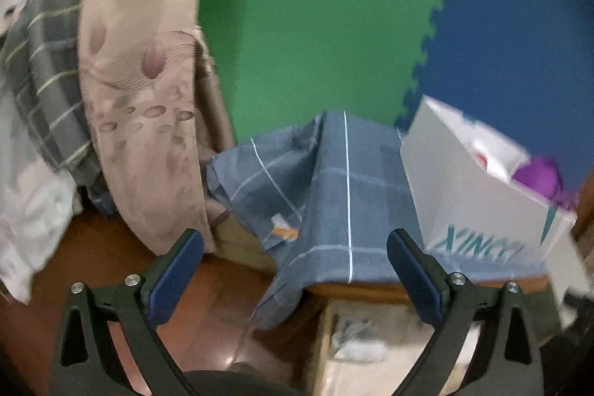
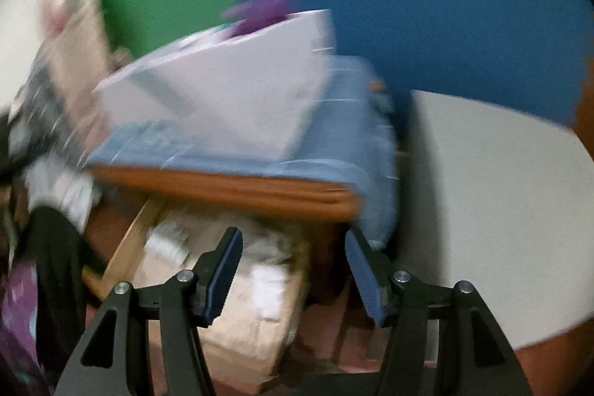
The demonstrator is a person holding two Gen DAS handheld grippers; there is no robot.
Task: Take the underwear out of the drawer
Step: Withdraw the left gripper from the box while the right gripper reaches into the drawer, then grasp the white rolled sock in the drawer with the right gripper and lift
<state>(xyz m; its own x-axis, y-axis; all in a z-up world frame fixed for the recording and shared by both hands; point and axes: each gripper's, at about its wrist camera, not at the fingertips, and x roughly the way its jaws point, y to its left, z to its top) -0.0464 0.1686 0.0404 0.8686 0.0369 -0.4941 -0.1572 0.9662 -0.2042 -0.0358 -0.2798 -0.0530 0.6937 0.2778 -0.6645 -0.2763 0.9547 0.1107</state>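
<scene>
**Open drawer, empty jaws**

Pale crumpled underwear [image 2: 260,270] in wooden drawer [image 2: 130,240], just ahead of right gripper [image 2: 293,270], jaws apart, empty. Left gripper [image 1: 295,270] spread wide, unladen, before draped blue checked cloth [image 1: 334,195] and white box [image 1: 475,206].

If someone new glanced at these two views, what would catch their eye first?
Probably the wall behind, half green foam mat and half blue foam mat. Next, the blue checked cloth draped over the wooden cabinet top, with a white box on it. Below, the open drawer holds pale folded items.
</scene>
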